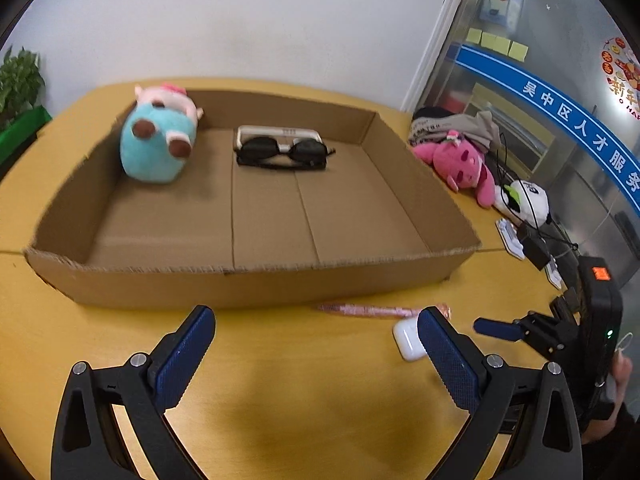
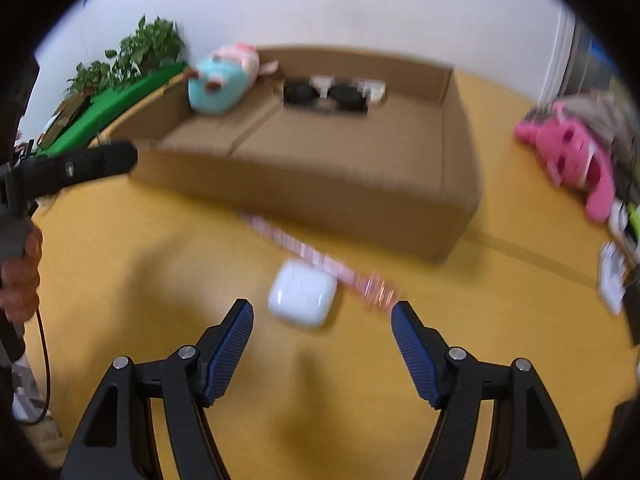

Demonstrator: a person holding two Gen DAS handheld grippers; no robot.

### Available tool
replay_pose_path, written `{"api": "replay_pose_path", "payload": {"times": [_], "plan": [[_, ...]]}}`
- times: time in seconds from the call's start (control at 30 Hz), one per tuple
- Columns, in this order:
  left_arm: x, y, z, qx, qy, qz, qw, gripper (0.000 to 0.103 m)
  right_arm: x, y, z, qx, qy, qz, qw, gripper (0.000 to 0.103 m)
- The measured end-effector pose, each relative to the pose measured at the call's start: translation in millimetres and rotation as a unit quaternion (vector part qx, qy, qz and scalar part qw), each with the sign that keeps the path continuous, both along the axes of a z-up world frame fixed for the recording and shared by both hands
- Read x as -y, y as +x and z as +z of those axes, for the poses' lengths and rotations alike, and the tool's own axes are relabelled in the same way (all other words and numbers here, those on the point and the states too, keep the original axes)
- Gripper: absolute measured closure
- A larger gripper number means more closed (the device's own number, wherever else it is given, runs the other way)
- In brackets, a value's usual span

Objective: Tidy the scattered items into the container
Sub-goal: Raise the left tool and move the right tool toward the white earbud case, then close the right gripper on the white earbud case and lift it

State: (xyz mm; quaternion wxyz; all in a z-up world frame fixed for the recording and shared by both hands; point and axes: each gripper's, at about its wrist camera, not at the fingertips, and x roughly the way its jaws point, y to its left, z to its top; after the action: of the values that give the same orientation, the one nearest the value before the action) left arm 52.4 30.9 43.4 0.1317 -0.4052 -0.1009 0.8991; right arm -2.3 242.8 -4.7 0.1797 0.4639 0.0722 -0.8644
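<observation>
Left wrist view looks over a yellow table (image 1: 280, 360) toward a shallow cardboard box (image 1: 256, 280) that sits in the middle of it. Inside the box, at the far left corner, lies a light blue plush toy (image 1: 158, 148), and near the middle of the far wall rest black sunglasses (image 1: 284, 154) with a white case (image 1: 280, 133) just behind them. The left gripper (image 1: 316, 334) hangs above bare tabletop in front of the box, its jaws spread wide with nothing between them.

Outside the box, just in front of its near wall, lies a thin pink wrapped stick (image 1: 368, 311), and touching or almost touching it is a small white earbud case (image 1: 408, 340). These two are the loose items nearest the grippers. Off to the right of the box, a pink plush toy (image 1: 460, 164) lies beside a grey cloth (image 1: 476, 126), with a white plush toy (image 1: 528, 200) and some cables nearer the table edge.

From the right wrist view, which is blurred, the right gripper (image 2: 322, 314) is released too, its blue pads standing apart on either side of the earbud case (image 2: 302, 298) without touching it; the case lies just ahead of the fingertips. The pink stick (image 2: 320, 260) runs slantwise behind the case toward the box (image 2: 360, 184). At the left edge a hand (image 2: 20, 276) grips the other tool, and green plants (image 2: 132, 56) stand beyond the table.
</observation>
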Motion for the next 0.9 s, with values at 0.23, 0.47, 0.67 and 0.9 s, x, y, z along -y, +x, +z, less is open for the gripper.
{"api": "replay_pose_path", "payload": {"times": [0.23,0.47,0.67,0.9], "plan": [[-16.1,-0.2,-18.3,0.04,0.027,-0.041,0.998,0.001,8.8,-5.7,-18.6,0.024,-0.057,-0.022,0.998,0.032],[-14.6,0.9,-21.4,0.051,0.042,-0.05,0.9966,0.001,34.1,-16.9,-32.1,0.009,-0.006,-0.014,1.0,0.055],[-16.8,-5.6,-31.7,0.073,0.076,-0.086,0.9907,0.002,33.9,-10.9,-32.2,0.006,-0.006,0.003,1.0,0.06],[-51.0,-9.5,-50.2,0.128,0.111,-0.216,0.9617,0.012,37.4,12.4,-32.2,0.008,-0.028,0.039,0.999,0.06]]}}
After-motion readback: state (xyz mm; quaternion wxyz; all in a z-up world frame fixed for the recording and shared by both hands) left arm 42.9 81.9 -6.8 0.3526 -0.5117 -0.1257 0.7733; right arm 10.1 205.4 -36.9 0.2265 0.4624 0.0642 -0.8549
